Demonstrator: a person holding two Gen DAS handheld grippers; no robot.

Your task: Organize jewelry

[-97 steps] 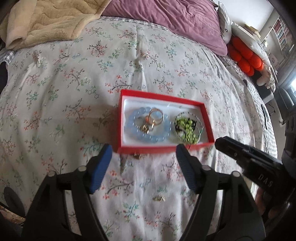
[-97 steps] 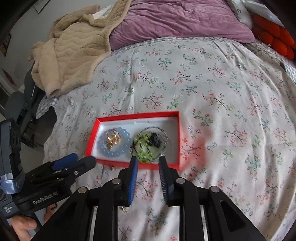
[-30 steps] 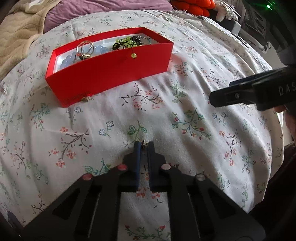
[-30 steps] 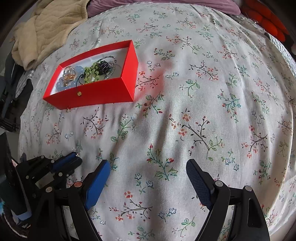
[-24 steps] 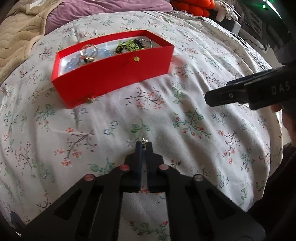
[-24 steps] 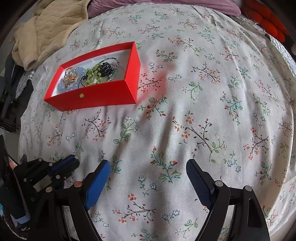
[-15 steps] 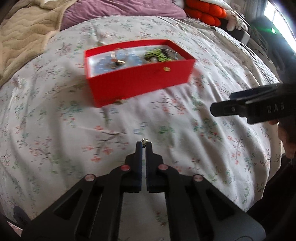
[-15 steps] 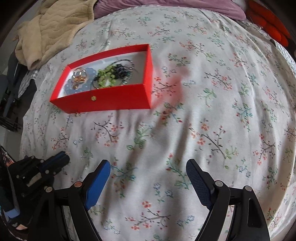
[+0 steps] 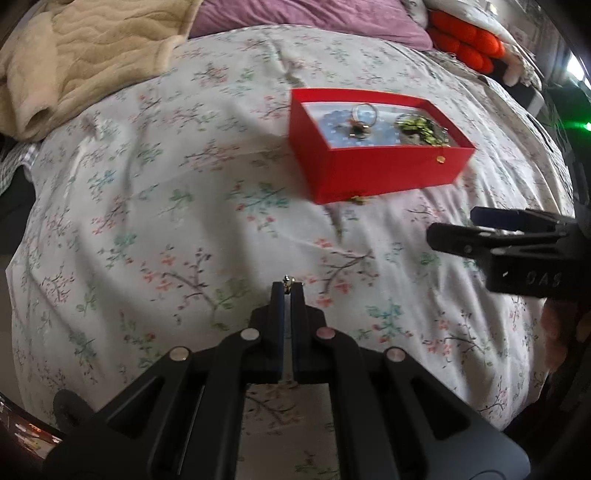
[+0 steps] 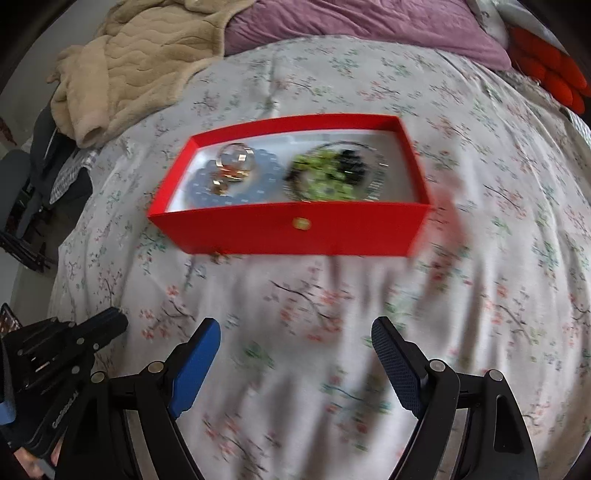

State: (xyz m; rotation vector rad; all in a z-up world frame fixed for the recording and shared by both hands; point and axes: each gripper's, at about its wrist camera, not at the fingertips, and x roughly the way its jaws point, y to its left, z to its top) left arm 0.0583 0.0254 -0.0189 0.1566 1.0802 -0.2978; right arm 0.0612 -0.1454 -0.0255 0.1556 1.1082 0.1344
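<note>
A red jewelry box sits on the floral bedspread. It holds a blue bead bracelet, gold rings and a green bead bracelet. My left gripper is shut on a small gold piece of jewelry, held above the bedspread in front of the box. It shows at the lower left of the right wrist view. My right gripper is open and empty, in front of the box. Another small gold piece lies against the box's front wall.
A beige blanket lies at the back left and a purple duvet at the back. Orange cushions lie at the back right. The bed's edge drops off at the left.
My left gripper shut on the small gold piece and lifted it, and the box now sits to its right. My right gripper opened, drew back, and has now moved closer to the box.
</note>
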